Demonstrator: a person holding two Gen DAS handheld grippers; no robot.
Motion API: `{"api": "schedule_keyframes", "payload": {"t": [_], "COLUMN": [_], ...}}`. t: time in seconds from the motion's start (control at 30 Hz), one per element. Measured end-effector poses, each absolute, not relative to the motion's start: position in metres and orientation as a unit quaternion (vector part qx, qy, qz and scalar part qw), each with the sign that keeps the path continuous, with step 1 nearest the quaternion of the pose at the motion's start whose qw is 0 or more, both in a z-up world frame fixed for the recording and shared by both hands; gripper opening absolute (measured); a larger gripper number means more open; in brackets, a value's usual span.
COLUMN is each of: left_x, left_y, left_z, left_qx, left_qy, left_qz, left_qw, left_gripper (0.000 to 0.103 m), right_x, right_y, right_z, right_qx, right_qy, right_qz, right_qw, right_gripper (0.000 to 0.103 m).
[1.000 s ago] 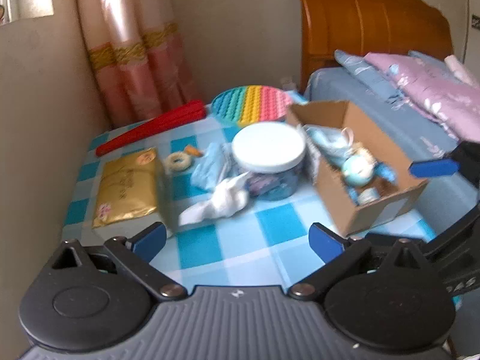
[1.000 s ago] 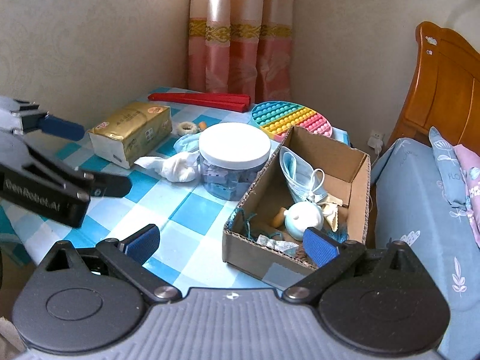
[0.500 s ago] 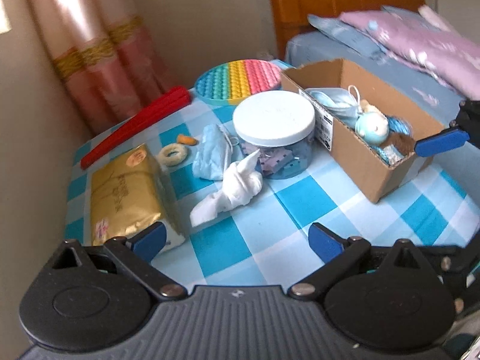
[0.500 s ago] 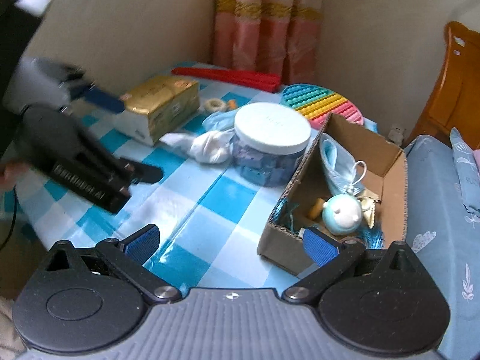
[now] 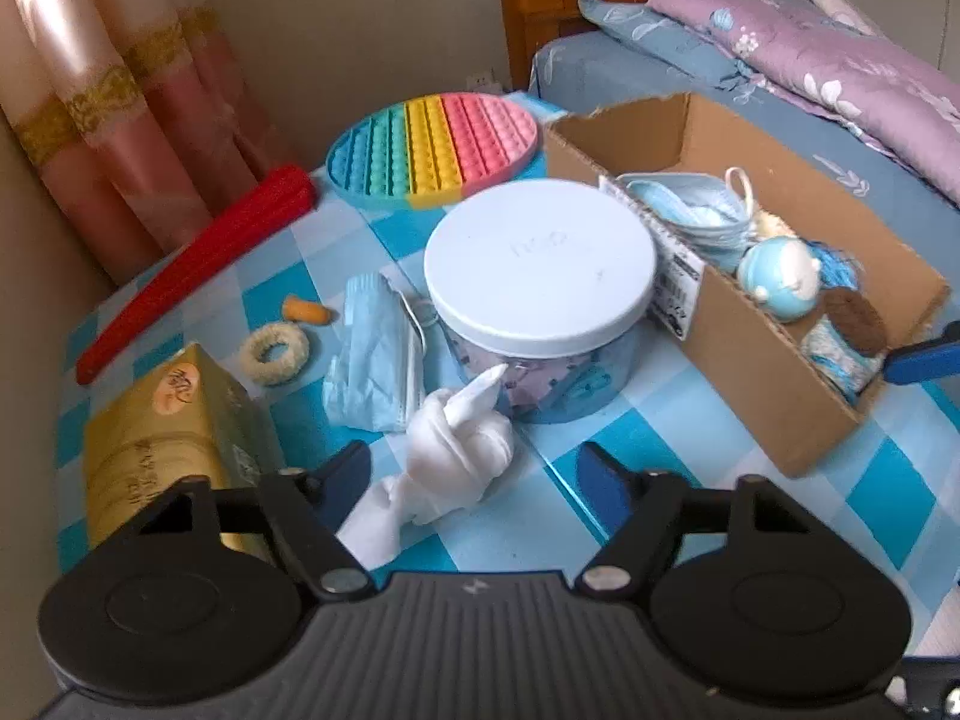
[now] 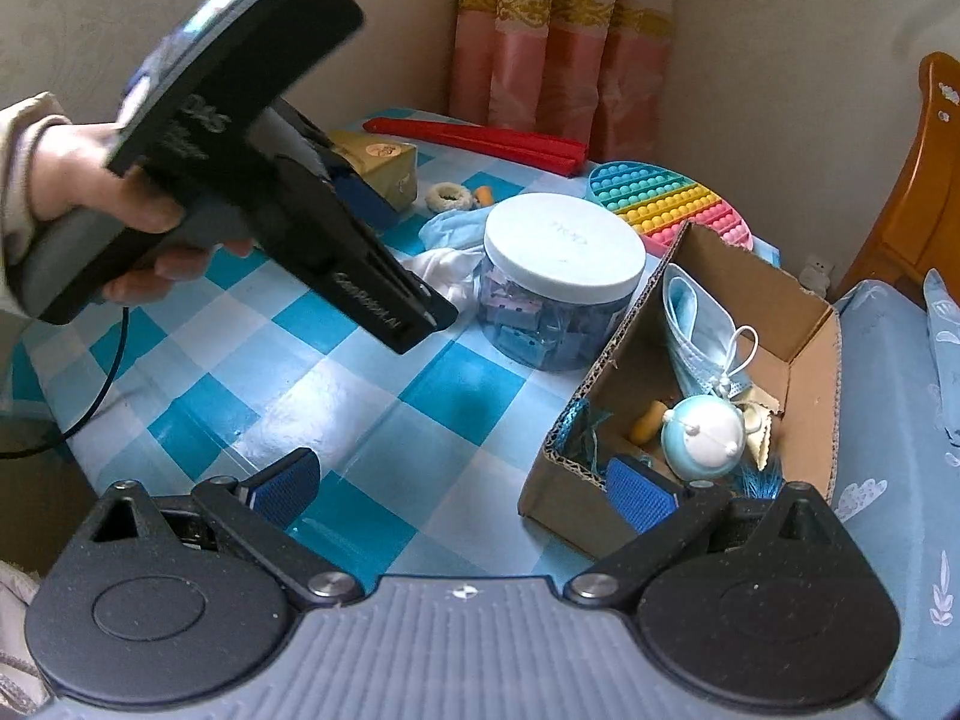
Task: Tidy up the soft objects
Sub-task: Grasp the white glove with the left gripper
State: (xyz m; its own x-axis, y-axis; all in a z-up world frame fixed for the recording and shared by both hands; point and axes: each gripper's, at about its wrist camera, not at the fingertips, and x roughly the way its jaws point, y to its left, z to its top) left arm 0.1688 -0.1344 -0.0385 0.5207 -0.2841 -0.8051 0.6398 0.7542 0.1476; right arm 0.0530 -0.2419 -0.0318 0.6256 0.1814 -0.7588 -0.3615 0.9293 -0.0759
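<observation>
Left wrist view: left gripper, closing, unclenched, straddles white cloth, hiding its tail.

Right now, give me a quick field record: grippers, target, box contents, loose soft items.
left gripper: jaws just been closing, straddling the crumpled white cloth, pads not yet pressing
right gripper: open, empty, at the near end of the brown cardboard box
in box: light-blue face mask, round blue-and-white toy
loose: light-blue mask on the table, cream ring
</observation>
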Motion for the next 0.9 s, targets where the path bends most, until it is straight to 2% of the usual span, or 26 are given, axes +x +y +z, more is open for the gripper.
{"api": "schedule_keyframes", "payload": {"t": [0.03,0.3,0.57,0.63,0.9], "left_x": [0.172,0.182,0.190,0.192,0.187], "left_y": [-0.135,-0.140,-0.146,-0.146,-0.144], "left_z": [-0.041,-0.049,-0.059,-0.060,-0.050], "left_qx": [0.216,0.207,0.212,0.210,0.208], "left_qy": [0.412,0.420,0.433,0.435,0.443], "left_qz": [-0.272,-0.261,-0.243,-0.241,-0.232], "left_qw": [0.843,0.844,0.842,0.842,0.840], "left_gripper": [0.066,0.065,0.049,0.042,0.040], "right_x": [0.053,0.054,0.052,0.052,0.049], "right_y": [-0.242,-0.245,-0.245,-0.245,-0.248], "right_z": [-0.032,-0.028,-0.024,-0.023,-0.020], "right_qx": [-0.111,-0.104,-0.101,-0.102,-0.092], "right_qy": [0.405,0.398,0.391,0.390,0.386], "right_qz": [0.153,0.160,0.161,0.161,0.162], "right_qw": [0.895,0.897,0.901,0.901,0.903], "right_gripper": [0.103,0.103,0.103,0.103,0.103]}}
